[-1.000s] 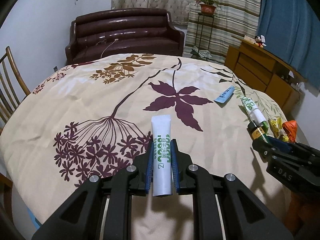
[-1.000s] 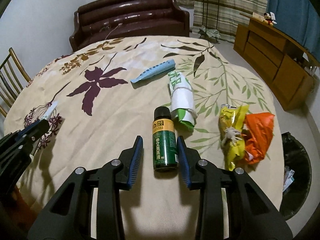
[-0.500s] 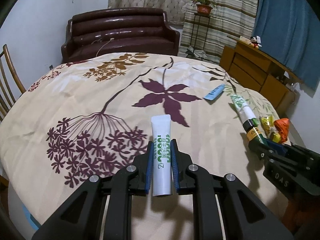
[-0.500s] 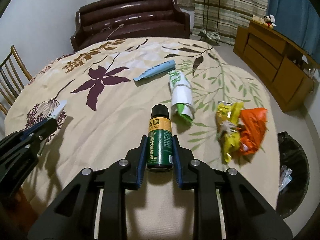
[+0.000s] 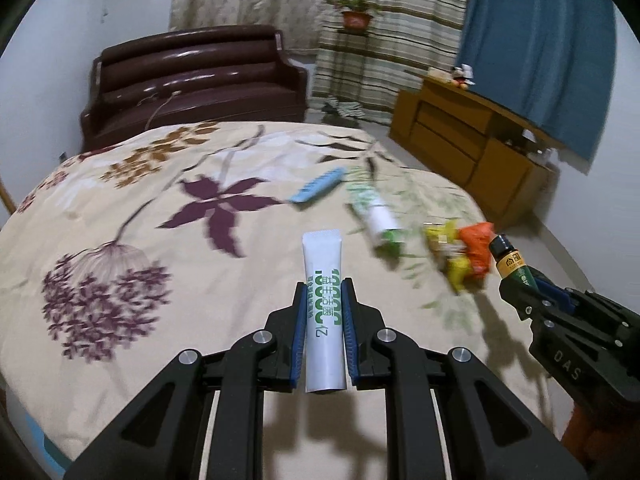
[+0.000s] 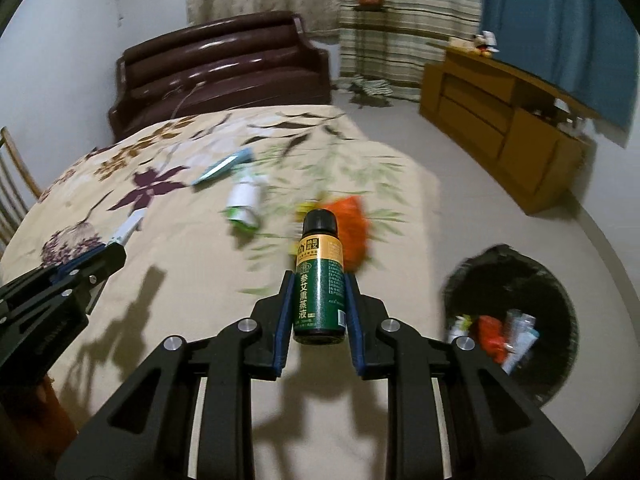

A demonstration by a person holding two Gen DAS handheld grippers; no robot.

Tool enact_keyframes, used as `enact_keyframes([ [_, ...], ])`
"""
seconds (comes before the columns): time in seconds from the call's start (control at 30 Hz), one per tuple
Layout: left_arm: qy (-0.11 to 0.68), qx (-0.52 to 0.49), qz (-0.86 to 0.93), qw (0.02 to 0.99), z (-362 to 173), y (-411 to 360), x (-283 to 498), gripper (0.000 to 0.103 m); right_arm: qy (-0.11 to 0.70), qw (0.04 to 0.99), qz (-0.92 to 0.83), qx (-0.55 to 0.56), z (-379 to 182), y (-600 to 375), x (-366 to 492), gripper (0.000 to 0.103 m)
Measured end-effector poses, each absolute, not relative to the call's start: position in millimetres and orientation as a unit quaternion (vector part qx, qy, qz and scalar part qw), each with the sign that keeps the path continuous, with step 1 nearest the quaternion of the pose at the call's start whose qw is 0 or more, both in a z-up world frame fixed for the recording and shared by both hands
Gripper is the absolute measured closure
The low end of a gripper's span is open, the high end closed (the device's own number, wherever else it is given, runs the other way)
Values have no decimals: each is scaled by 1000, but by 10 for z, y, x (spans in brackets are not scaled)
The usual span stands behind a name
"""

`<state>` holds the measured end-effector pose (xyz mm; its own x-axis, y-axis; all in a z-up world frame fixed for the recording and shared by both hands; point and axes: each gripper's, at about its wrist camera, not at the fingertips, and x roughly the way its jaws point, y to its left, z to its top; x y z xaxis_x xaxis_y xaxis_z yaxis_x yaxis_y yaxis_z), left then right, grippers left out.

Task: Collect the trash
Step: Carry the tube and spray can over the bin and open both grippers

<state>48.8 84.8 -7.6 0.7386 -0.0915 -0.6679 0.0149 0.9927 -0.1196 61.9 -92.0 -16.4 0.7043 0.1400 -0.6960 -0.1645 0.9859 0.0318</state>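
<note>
My left gripper (image 5: 323,332) is clamped on the white tube (image 5: 323,312), my right gripper (image 6: 319,304) on the green bottle (image 6: 319,280), each pinched across its body so it rides clear of the bedspread (image 6: 180,304). The tube's print is green; the bottle wears a black cap and yellow band. Right of the bottle, on the floor, the black bin (image 6: 560,280) waits; wrappers lie beyond it.

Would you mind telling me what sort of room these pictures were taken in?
Most likely a home living room: a dark leather sofa by the wall, striped curtains with a potted plant, and a wooden sideboard.
</note>
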Motion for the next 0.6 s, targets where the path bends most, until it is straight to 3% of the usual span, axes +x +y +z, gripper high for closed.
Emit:
enact_keyframes([
  [0.6,352,19,-149,924,-53,-749,623,85,354,933,-49,41,-140,-2466,529,80],
])
